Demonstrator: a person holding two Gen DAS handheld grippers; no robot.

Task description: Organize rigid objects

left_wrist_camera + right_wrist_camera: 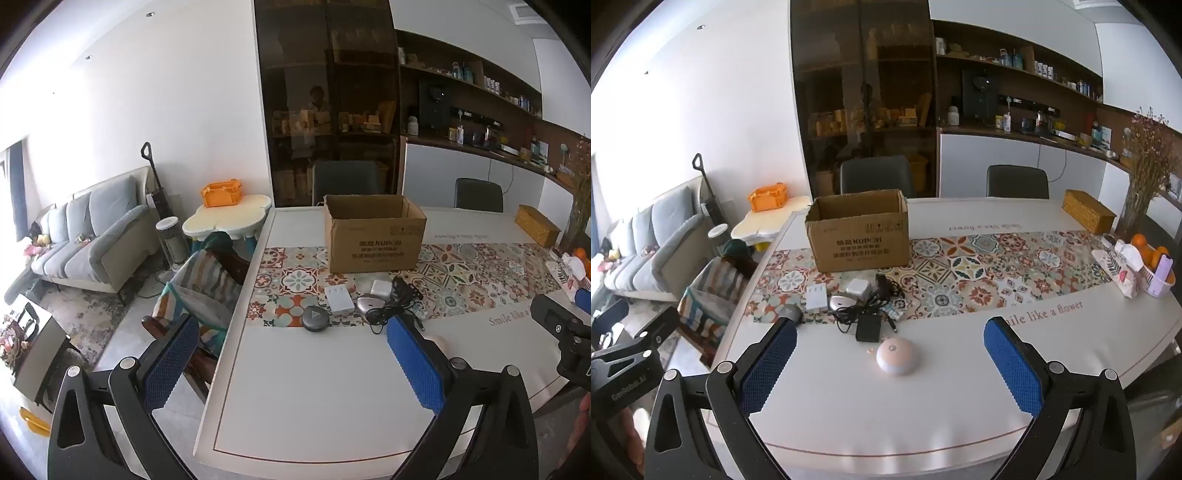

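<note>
An open cardboard box (373,236) (860,232) stands on the patterned runner. In front of it lie a white flat box (339,300) (816,297), a dark round disc (314,318) (792,313), a silver mouse (369,303) (840,301), a white charger (381,287) (858,287), and a black adapter with tangled cable (868,328) (397,308). A pink round gadget (897,355) lies nearest. My left gripper (291,363) is open and empty at the table's left edge. My right gripper (890,363) is open and empty, just short of the pink gadget.
The white table (923,413) holds a wicker box (1087,216), a vase of dried flowers (1145,173) and a basket with oranges (1154,266) at the right. Two dark chairs (873,175) stand behind. A striped chair (201,291) and sofa (88,236) are to the left.
</note>
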